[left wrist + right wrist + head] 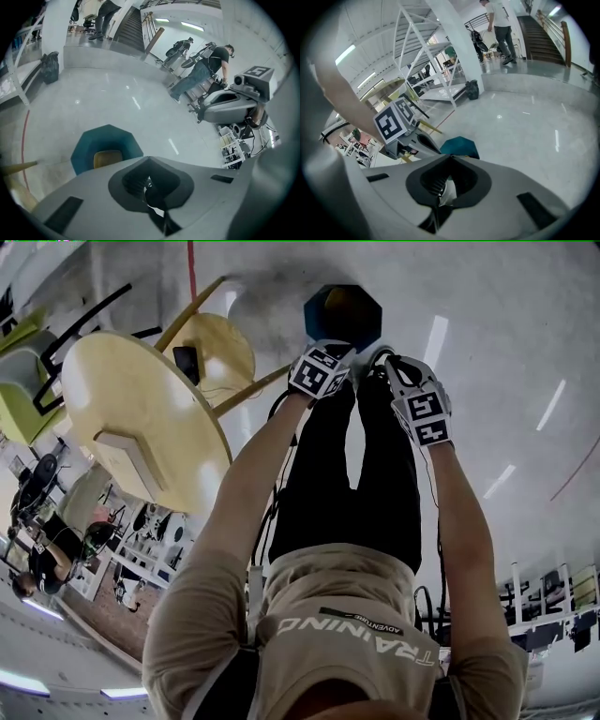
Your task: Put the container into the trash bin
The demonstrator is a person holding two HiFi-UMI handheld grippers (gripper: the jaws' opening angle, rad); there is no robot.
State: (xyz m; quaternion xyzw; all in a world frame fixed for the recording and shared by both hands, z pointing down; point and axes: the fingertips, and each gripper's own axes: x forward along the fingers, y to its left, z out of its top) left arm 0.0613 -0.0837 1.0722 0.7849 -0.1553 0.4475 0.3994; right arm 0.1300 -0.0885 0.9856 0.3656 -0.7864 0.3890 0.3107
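Though unclear in right gripper view, container (107, 159) (yellow) inside bin (88, 143).

left gripper (149, 186), right gripper (443, 188): fingers together

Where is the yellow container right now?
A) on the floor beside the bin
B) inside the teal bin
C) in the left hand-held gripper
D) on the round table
B: the left gripper view shows the yellow container lying inside the teal bin.
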